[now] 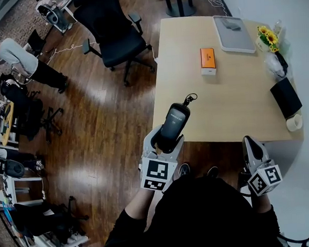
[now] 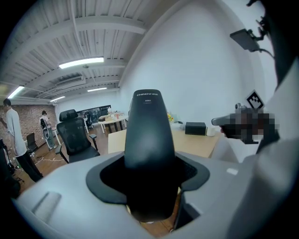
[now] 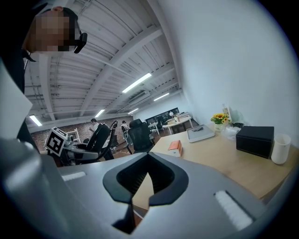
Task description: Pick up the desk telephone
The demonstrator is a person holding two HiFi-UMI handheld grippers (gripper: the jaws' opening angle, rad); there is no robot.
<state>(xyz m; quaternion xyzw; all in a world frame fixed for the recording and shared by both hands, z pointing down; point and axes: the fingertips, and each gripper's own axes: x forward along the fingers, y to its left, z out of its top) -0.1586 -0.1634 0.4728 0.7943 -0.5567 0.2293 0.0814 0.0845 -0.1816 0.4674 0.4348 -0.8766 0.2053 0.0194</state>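
Note:
The dark grey telephone handset (image 1: 173, 121) stands upright between the jaws of my left gripper (image 1: 167, 139), over the table's front edge; a short cord (image 1: 189, 98) curls off its top. In the left gripper view the handset (image 2: 148, 135) fills the gap between the jaws, and the left gripper (image 2: 149, 189) is shut on its lower part. My right gripper (image 1: 252, 146) hangs at the front right of the table (image 1: 232, 104), jaws together with nothing in them. The right gripper view shows its black pads (image 3: 161, 193) meeting at the tips, and the held handset (image 3: 102, 134) at the left.
On the table lie an orange box (image 1: 208, 58), a grey flat tray (image 1: 233, 33), sunflowers (image 1: 267, 35), a black box (image 1: 285, 96) and a white cup (image 1: 294, 122). A black office chair (image 1: 114, 36) stands left of the table. A person (image 1: 18, 55) bends over at far left.

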